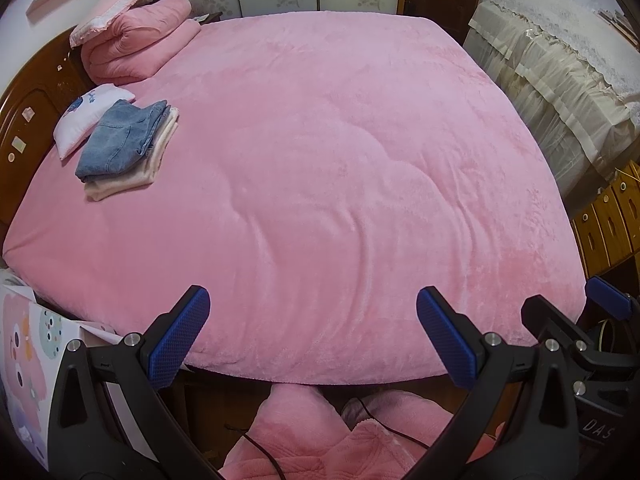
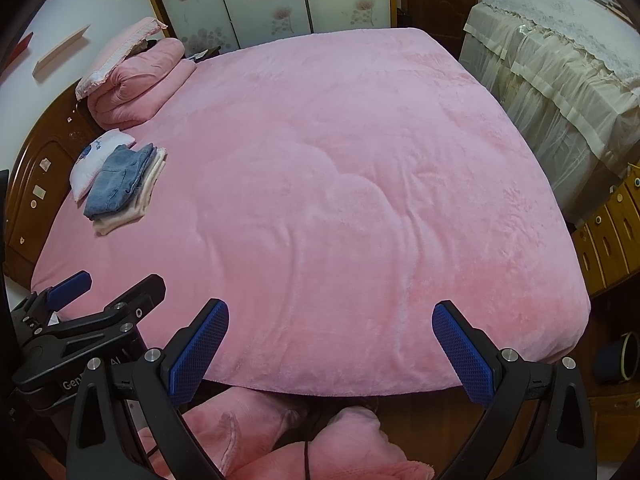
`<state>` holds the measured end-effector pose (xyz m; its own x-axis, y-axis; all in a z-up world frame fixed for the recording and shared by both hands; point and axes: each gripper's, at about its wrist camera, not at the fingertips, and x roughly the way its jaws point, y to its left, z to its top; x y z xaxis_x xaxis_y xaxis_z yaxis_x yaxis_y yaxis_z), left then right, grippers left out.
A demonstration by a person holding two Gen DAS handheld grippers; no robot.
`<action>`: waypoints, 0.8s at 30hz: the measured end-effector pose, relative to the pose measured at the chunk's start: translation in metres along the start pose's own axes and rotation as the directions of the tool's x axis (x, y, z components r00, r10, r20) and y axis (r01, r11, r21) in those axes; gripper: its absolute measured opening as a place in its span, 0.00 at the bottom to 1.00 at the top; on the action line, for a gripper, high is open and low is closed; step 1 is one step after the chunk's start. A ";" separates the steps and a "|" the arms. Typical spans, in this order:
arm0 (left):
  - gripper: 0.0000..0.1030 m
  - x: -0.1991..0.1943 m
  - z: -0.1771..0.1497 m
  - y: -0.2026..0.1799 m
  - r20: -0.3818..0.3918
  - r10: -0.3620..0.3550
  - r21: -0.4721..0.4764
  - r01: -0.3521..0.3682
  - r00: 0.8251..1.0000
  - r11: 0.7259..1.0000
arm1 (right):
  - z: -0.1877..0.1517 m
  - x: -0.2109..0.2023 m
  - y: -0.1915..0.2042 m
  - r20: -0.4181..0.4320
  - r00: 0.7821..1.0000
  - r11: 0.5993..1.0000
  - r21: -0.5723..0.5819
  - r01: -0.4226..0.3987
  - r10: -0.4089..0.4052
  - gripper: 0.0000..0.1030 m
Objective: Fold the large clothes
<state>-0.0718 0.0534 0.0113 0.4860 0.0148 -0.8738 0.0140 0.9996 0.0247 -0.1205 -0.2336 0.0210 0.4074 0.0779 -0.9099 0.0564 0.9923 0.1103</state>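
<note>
A wide pink plush bedspread [image 1: 320,160] [image 2: 340,180] covers the bed in both views. At its left side, near the headboard, folded blue jeans [image 1: 120,136] [image 2: 118,180] lie on a folded cream garment [image 1: 132,178] [image 2: 128,212]. My left gripper [image 1: 313,300] [image 2: 116,284] hovers open over the near edge of the bed, holding nothing. Just to its right, my right gripper [image 2: 331,312] [image 1: 568,300] is open too and holds nothing. Pink plush fabric [image 1: 320,440] [image 2: 240,420] shows below the bed edge; I cannot tell what it is.
A small white pillow [image 1: 80,120] lies beside the stack. A rolled pink quilt [image 1: 136,40] and a pillow sit at the head. Wooden headboard [image 1: 24,120] at left. Lace-covered furniture [image 1: 560,80] and wooden drawers [image 1: 608,220] stand right. A black cable [image 1: 260,452] runs below.
</note>
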 end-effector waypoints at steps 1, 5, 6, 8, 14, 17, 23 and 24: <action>0.99 0.001 0.000 0.001 -0.003 -0.002 0.001 0.002 1.000 1.000 | 0.002 0.001 -0.001 -0.004 1.000 1.000 -0.002 0.001 -0.001 1.00; 0.99 0.005 0.001 0.002 -0.020 -0.002 0.002 0.002 1.000 1.000 | 0.006 0.007 -0.004 -0.020 1.000 1.000 -0.005 0.000 0.000 1.00; 0.99 0.006 0.002 0.002 -0.023 -0.003 0.002 0.003 1.000 1.000 | 0.006 0.008 -0.005 -0.025 1.000 1.000 -0.003 0.000 0.000 1.00; 0.99 0.009 0.002 0.002 -0.031 -0.003 0.002 0.003 1.000 1.000 | 0.007 0.011 -0.006 -0.033 0.999 1.000 -0.003 -0.001 0.000 1.00; 0.99 0.013 0.003 0.000 -0.043 0.001 -0.001 -0.001 0.999 1.000 | 0.011 0.019 -0.009 -0.047 0.999 1.000 -0.006 -0.003 0.003 1.00; 0.99 0.014 0.003 0.000 -0.043 0.002 -0.001 -0.002 0.999 1.000 | 0.011 0.019 -0.008 -0.048 0.999 1.000 -0.006 -0.003 0.003 1.00; 0.99 0.015 0.003 0.000 -0.046 0.000 -0.001 -0.001 0.999 1.000 | 0.012 0.020 -0.009 -0.050 0.999 1.000 -0.005 -0.003 0.003 1.00; 0.99 0.015 0.003 0.001 -0.047 0.000 0.000 0.000 0.999 1.000 | 0.012 0.021 -0.009 -0.051 0.999 1.000 -0.004 -0.001 0.001 1.00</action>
<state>-0.0615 0.0544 -0.0007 0.4445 0.0162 -0.8956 0.0142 0.9996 0.0251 -0.1016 -0.2422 0.0059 0.3607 0.0837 -0.9289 0.0521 0.9926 0.1097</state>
